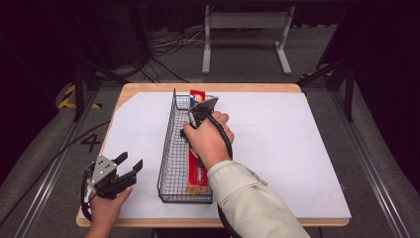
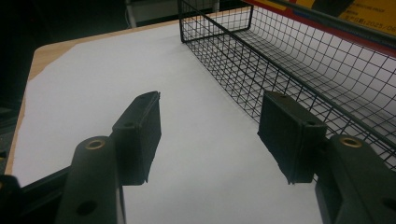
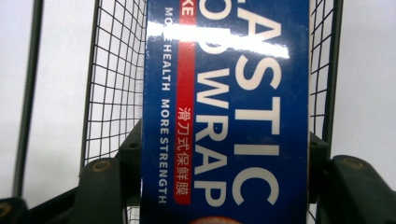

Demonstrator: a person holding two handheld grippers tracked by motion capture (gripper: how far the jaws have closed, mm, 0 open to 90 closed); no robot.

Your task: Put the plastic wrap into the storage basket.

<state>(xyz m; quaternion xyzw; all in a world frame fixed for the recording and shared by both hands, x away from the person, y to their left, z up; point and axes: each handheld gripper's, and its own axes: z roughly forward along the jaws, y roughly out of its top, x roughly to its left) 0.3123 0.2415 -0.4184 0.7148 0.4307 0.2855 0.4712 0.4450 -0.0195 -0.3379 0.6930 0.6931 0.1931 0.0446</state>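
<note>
glossy plastic wrap box (image 3: 224,116) | black wire basket (image 1: 168,148) | white sheet (image 1: 277,148)

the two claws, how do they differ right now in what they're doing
The right claw is shut on the plastic wrap box, a jaw on each side; the left claw is open with nothing between its jaws. The right claw is over the wire basket, where the box lies; the left claw is beside the basket over the white sheet. Both are hand-held, with two black jaws.
</note>
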